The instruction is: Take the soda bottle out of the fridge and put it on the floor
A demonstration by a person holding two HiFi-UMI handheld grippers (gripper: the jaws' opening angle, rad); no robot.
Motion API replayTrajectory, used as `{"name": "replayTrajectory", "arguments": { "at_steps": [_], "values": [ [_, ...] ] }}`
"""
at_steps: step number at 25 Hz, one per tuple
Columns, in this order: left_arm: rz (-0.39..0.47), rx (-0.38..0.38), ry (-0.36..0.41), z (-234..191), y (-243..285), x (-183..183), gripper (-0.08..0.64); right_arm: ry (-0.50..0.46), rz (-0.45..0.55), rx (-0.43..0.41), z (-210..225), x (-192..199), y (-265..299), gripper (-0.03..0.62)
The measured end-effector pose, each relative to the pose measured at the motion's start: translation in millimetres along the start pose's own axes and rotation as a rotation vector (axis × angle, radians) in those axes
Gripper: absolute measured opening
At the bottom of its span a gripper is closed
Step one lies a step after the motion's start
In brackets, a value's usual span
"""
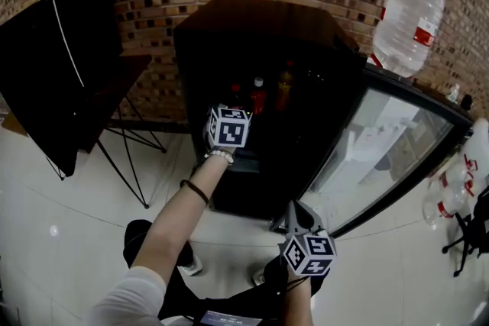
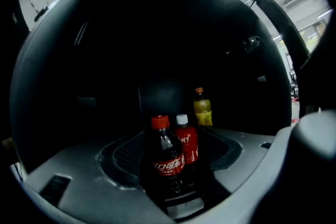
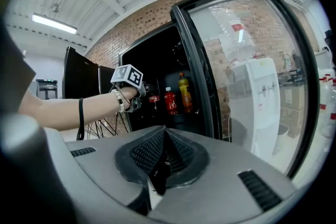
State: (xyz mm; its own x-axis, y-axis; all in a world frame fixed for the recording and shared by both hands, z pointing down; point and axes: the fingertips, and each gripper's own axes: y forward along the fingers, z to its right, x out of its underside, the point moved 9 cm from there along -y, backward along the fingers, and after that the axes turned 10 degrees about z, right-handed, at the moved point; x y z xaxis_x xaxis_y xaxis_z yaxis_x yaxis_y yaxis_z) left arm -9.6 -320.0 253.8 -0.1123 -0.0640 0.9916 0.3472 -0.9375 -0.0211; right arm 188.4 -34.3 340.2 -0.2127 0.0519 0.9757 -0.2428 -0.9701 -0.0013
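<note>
Inside the dark fridge [image 1: 260,50] a cola bottle [image 2: 167,157] with a red cap stands on the shelf. It sits between the wide-spread jaws of my left gripper [image 2: 173,165], whose pads are apart from it, so the gripper is open. Close behind it stands a red bottle [image 2: 187,143] with a white cap, and farther back a yellow drink bottle [image 2: 202,108]. In the head view the left gripper's marker cube [image 1: 229,126] is at the fridge opening. My right gripper [image 3: 160,178] is shut and empty, held low by the open glass door [image 3: 247,76].
The glass door [image 1: 382,149] swings out to the right. A large water jug [image 1: 409,11] tops a dispenser behind it, with more water bottles [image 1: 451,195] at the far right. A black panel on a thin stand [image 1: 61,65] is left of the fridge. White tile floor [image 1: 76,225] lies below.
</note>
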Motion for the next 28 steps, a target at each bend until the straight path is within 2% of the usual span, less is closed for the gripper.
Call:
{"name": "replayTrajectory", "arguments": {
  "at_steps": [7,9,13,20,23,28],
  "values": [
    [-0.027,-0.006,-0.007,-9,24,-2,0.314,0.021,-0.003,0.000,5,2,2,0.014],
    [-0.041,-0.007,-0.013,-12,30,-2,0.276,0.022,-0.003,-0.002,5,3,2,0.015],
    [-0.054,-0.022,-0.026,-19,37,-2,0.272,0.018,-0.004,0.000,4,3,2,0.015],
    [-0.064,-0.008,-0.013,-15,44,0,0.184,-0.001,-0.008,0.001,3,4,4,0.015],
    [-0.064,-0.014,-0.009,-16,43,0,0.181,-0.016,-0.010,0.002,3,5,4,0.015],
    [-0.070,0.029,-0.061,-18,37,-9,0.156,-0.021,-0.013,0.004,5,5,5,0.015]
  ]
}}
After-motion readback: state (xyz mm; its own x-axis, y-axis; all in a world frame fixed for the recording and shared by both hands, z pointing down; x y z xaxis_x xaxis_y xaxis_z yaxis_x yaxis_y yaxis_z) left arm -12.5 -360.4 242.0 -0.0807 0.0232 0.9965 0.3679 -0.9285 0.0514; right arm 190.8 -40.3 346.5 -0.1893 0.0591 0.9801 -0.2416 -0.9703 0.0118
